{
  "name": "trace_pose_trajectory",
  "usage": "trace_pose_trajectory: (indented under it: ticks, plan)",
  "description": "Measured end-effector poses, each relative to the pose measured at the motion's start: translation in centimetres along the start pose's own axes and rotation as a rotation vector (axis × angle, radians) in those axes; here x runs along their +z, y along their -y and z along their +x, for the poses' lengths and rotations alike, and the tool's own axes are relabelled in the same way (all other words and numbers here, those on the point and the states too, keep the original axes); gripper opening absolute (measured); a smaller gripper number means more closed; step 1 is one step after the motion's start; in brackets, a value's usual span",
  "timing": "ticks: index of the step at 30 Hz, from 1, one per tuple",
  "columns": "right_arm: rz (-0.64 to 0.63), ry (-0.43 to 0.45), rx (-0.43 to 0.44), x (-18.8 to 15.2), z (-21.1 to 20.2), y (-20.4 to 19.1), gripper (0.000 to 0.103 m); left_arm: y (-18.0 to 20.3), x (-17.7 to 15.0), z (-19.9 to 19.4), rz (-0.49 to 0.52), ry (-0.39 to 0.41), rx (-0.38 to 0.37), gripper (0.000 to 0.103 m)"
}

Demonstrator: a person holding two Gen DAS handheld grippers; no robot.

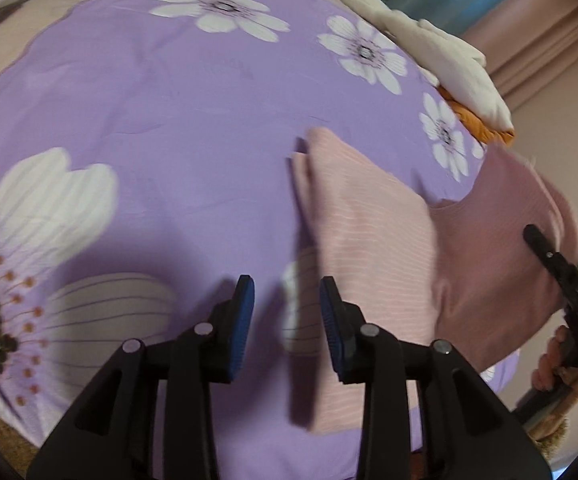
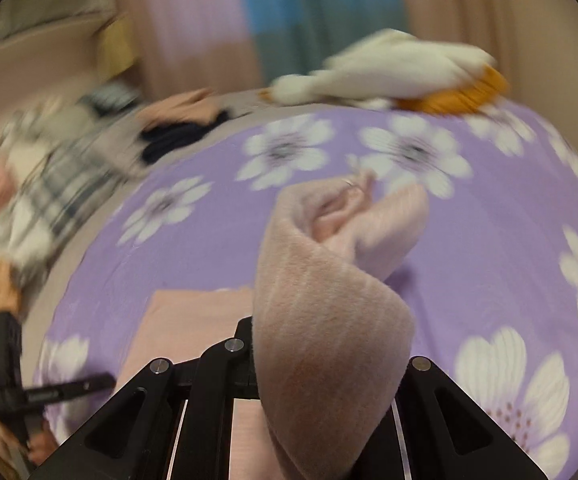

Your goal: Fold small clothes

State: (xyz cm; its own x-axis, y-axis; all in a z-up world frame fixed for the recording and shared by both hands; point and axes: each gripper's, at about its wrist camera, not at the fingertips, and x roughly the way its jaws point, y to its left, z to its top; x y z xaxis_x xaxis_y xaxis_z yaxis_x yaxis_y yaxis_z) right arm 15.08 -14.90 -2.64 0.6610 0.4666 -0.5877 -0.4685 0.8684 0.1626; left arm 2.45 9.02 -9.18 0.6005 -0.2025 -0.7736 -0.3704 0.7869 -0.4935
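Pink striped garment (image 1: 361, 240) lies on the purple flowered bedsheet (image 1: 149, 128), at about four o'clock from the sheet's middle in the left wrist view; its long axis runs from a pointed end at about eleven o'clock down to five o'clock, where it passes under the left gripper (image 1: 287, 320). From that strip the cloth rises toward three o'clock, where the right gripper (image 1: 565, 280) holds it up off the sheet. In the right wrist view the lifted cloth (image 2: 325, 320) drapes over the right gripper (image 2: 289, 364), whose jaws are together and clamped on it, though the fingertips themselves are hidden under the fold; beyond, the loose end curls toward twelve o'clock, with a small ring-shaped fitting just visible. The left gripper's jaws stand apart with nothing between the blue pads (image 1: 245, 320); the right pad sits at the cloth's edge, and contact cannot be told. A hand (image 1: 553, 360) grips the right tool at four o'clock. At the sheet's far edge, around one o'clock, lies a white and orange plush toy (image 1: 441, 64). In the right wrist view, a blurred heap of plaid and dark clothes (image 2: 61, 176) sits off the sheet at nine to ten o'clock, well apart from the garment.
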Motion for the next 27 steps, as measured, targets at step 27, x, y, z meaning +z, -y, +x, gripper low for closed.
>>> trace_pose_trajectory:
  ticks: [27]
  plan:
    - [-0.163, -0.288, 0.207, -6.3, 5.8, -8.9, 0.044, -1.7, -0.5, 0.0, -0.026, -0.012, 0.017, 0.038]
